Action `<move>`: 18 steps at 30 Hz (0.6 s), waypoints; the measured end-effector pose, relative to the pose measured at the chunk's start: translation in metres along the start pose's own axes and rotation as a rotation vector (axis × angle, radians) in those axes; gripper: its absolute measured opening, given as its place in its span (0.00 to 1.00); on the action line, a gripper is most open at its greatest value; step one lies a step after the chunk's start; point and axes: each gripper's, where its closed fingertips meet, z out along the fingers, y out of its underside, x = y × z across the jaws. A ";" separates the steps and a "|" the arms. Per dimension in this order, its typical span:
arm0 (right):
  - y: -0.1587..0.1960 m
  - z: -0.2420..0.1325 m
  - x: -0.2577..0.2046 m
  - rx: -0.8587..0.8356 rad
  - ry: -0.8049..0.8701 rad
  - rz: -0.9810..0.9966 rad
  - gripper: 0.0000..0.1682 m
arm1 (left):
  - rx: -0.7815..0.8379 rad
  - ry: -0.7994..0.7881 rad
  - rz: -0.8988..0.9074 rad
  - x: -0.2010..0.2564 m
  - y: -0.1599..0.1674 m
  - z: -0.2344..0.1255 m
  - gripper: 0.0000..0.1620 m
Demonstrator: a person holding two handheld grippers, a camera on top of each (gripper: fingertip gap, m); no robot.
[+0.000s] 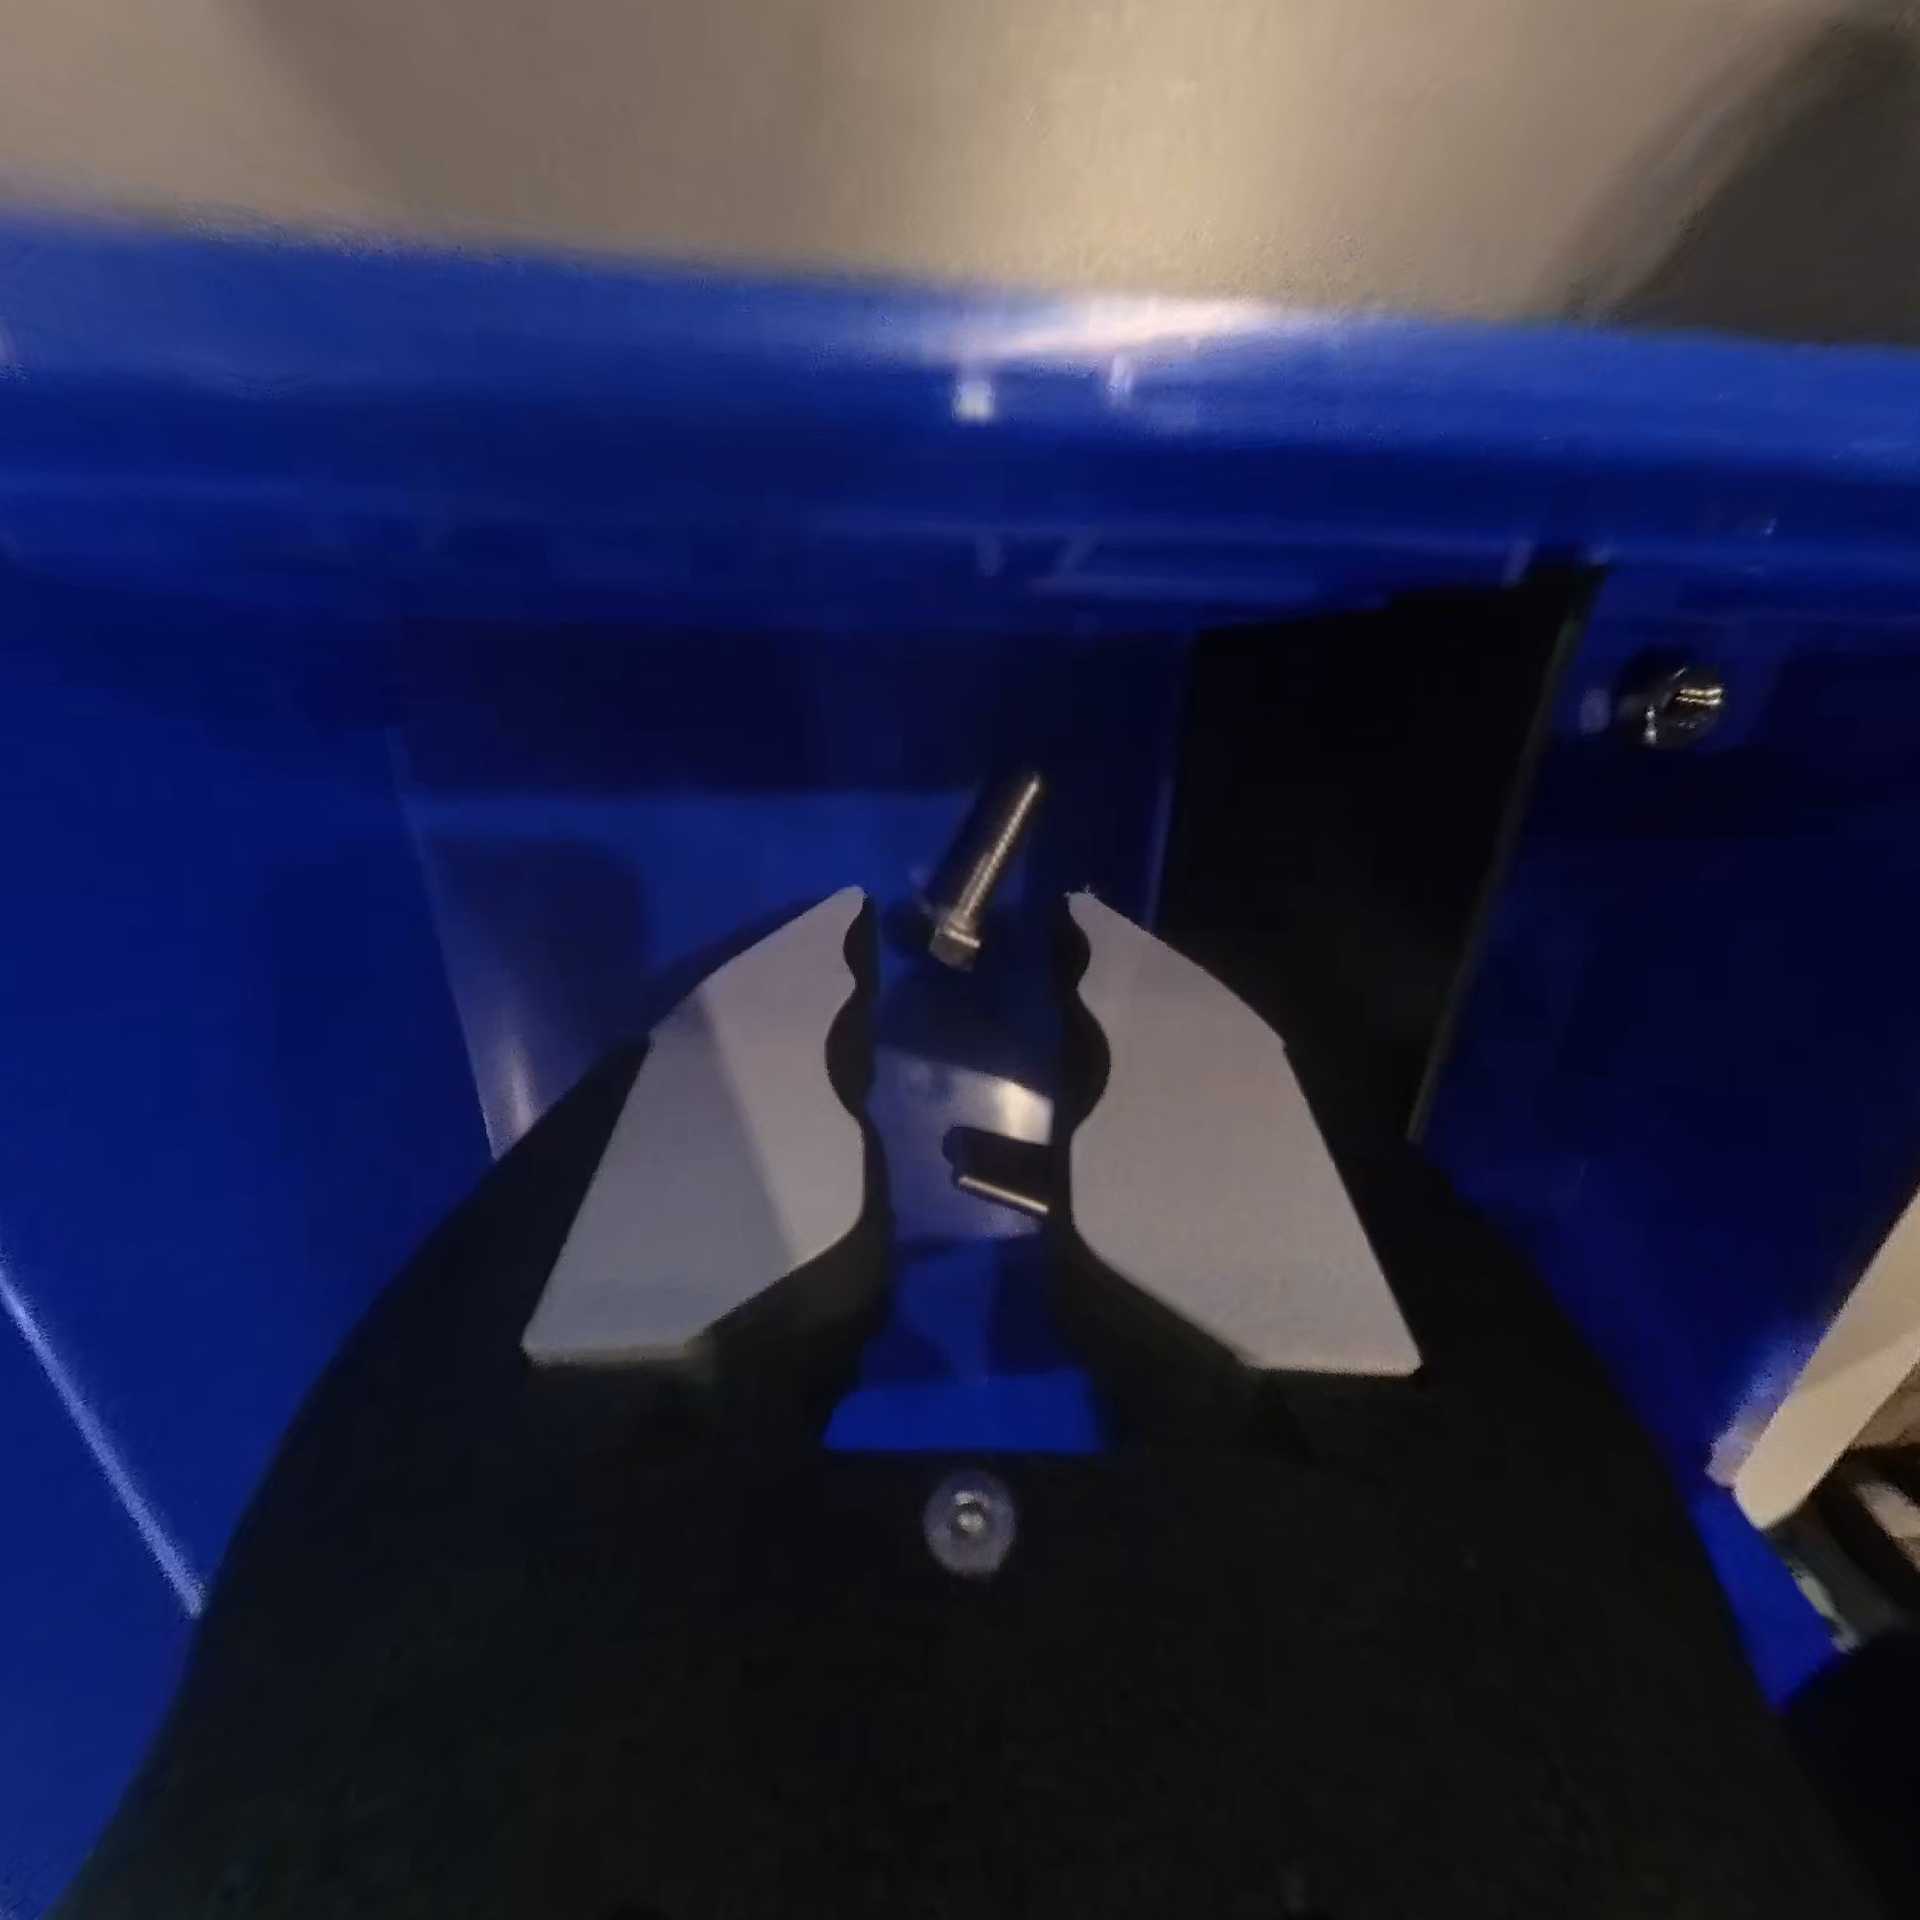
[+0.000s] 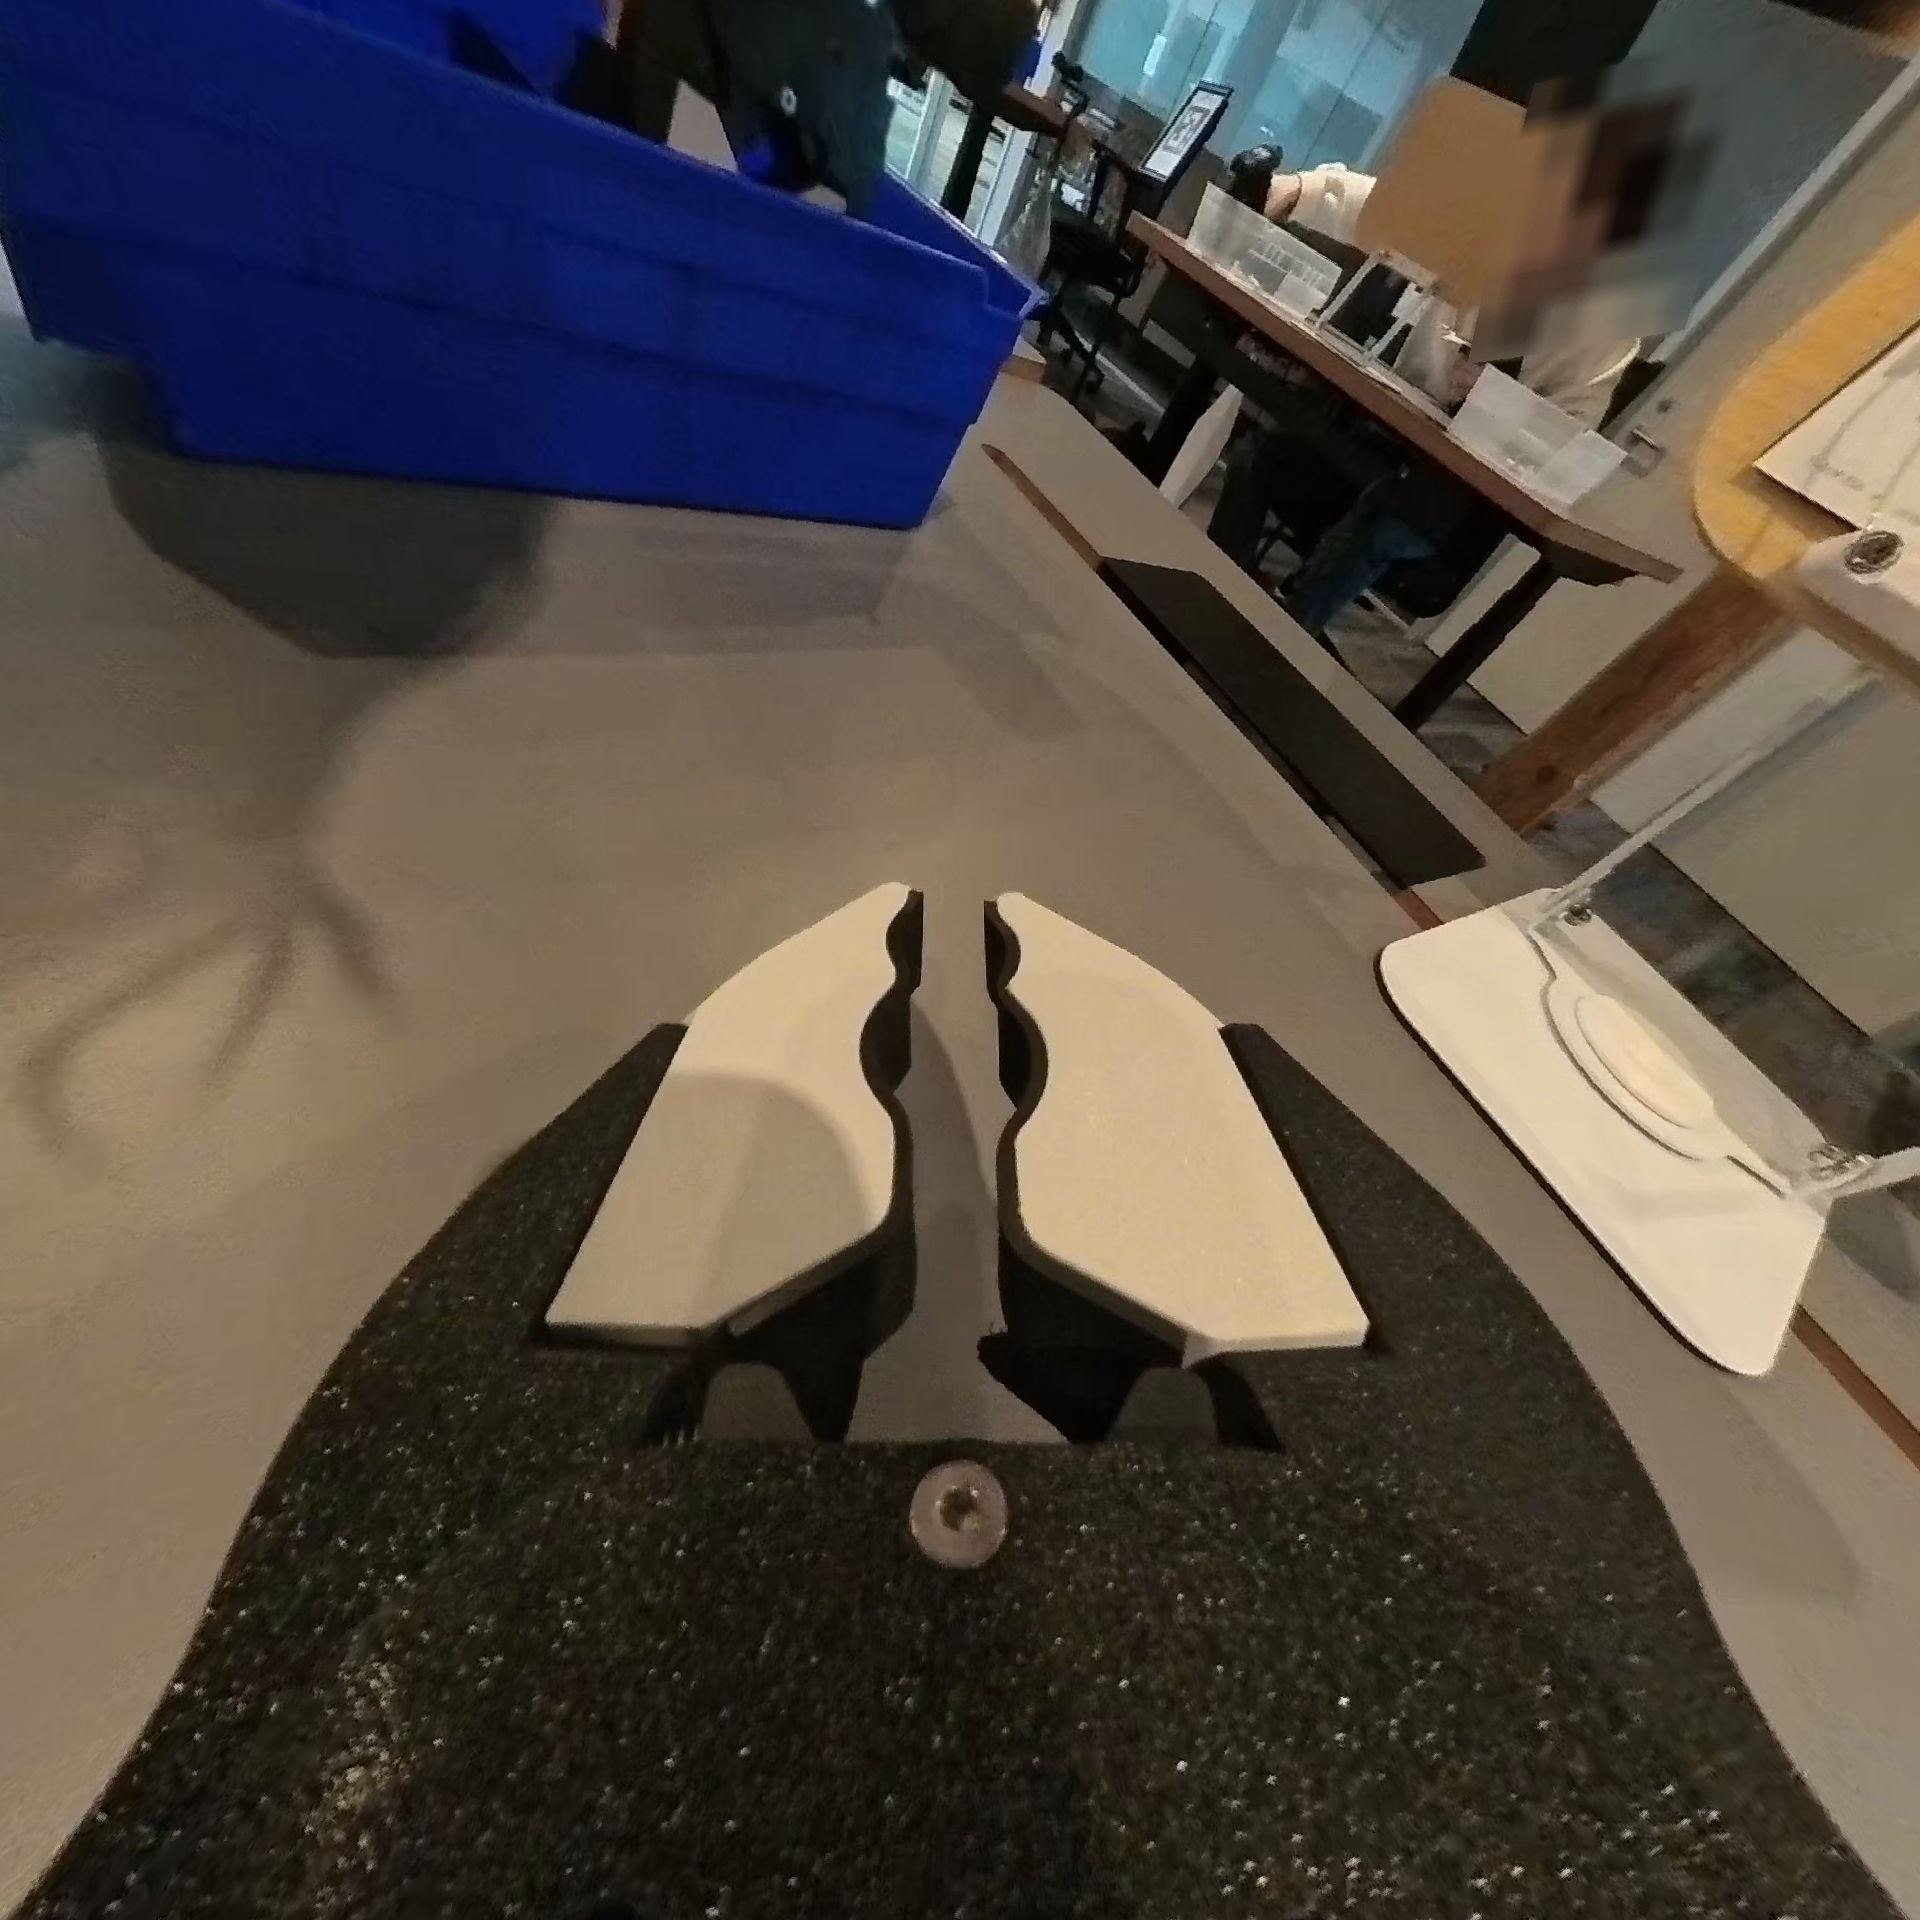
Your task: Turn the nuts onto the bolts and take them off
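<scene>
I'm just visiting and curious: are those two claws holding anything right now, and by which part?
Nothing is held. The left gripper is open just short of a bolt in the blue bin; the right gripper is empty.

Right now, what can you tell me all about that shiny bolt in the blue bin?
The bolt looks like shiny silver metal, with a six-sided head at its near end and a threaded shaft. It sits inside the blue bin, tilted, its tip pointing up and away. No nut shows on it. The open left gripper is right at its head, not gripping it.
</scene>
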 end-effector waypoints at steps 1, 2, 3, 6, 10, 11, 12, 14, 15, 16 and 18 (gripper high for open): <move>0.000 0.000 0.000 -0.003 -0.001 -0.003 0.07 | -0.008 0.002 0.015 0.000 -0.001 0.001 0.19; 0.000 0.001 -0.001 -0.005 -0.003 -0.006 0.07 | -0.022 0.007 0.029 0.001 -0.001 0.002 0.17; 0.001 0.001 -0.001 -0.007 -0.004 -0.009 0.06 | -0.038 0.013 0.040 0.001 0.000 0.004 0.16; 0.001 0.001 -0.002 -0.011 -0.006 -0.017 0.06 | -0.081 0.031 0.067 0.004 0.002 0.005 0.09; 0.002 0.002 -0.002 -0.015 -0.007 -0.022 0.06 | -0.120 -0.098 0.115 -0.013 0.006 -0.005 0.06; 0.001 0.002 -0.003 -0.015 -0.008 -0.023 0.06 | -0.098 -0.145 0.117 -0.018 0.005 -0.011 0.06; 0.002 0.002 -0.003 -0.016 -0.009 -0.024 0.06 | -0.072 -0.183 0.115 -0.022 0.005 -0.017 0.06; 0.002 0.002 -0.003 -0.019 -0.010 -0.028 0.06 | -0.017 -0.241 0.110 -0.026 0.003 -0.030 0.06; 0.002 0.002 -0.003 -0.020 -0.010 -0.030 0.06 | 0.006 -0.262 0.107 -0.026 0.002 -0.035 0.06; 0.002 0.003 -0.004 -0.021 -0.011 -0.033 0.06 | 0.024 -0.285 0.107 -0.025 0.001 -0.041 0.06; 0.002 0.003 -0.004 -0.023 -0.012 -0.037 0.06 | 0.060 -0.348 0.116 -0.024 -0.003 -0.055 0.06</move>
